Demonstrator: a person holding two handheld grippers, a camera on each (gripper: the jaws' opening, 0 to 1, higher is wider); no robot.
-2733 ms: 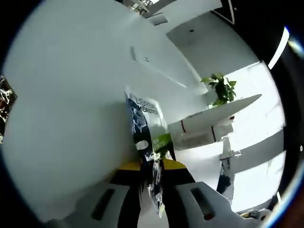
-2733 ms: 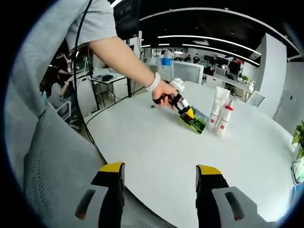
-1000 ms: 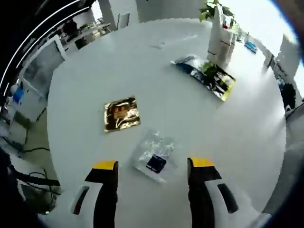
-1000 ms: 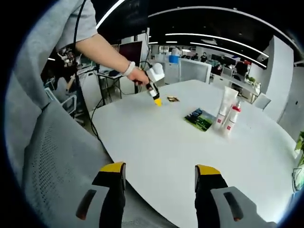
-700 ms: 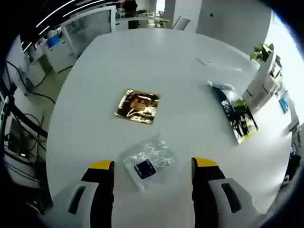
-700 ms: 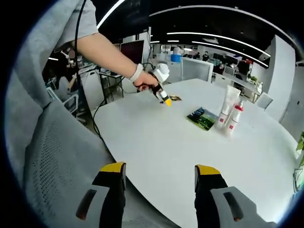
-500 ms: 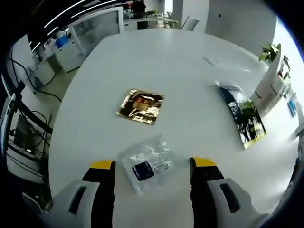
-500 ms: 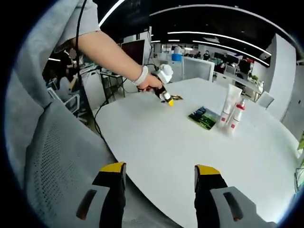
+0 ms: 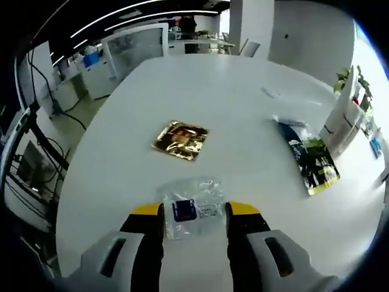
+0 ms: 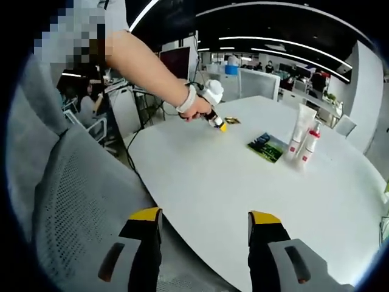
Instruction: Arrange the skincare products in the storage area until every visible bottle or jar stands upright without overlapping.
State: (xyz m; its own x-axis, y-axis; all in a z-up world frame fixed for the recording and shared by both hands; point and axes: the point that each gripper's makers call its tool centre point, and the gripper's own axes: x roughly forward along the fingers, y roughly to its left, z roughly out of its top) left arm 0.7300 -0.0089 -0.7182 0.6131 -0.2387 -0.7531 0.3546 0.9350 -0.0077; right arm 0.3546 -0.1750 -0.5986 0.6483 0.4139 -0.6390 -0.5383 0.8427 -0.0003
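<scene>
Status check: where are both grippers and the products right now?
Left gripper open, jaws astride the clear sachet on the white table. Right gripper open, empty, at the table edge. Two tubes upright. Nothing in the way.

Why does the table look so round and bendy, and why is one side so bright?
Left gripper view: the fisheye lens curves the white table, and daylight on the right washes out the tubes; the clear packet glints. Right gripper view: the table edge bows too, ceiling light strips curve, and the chair up close looks huge.
</scene>
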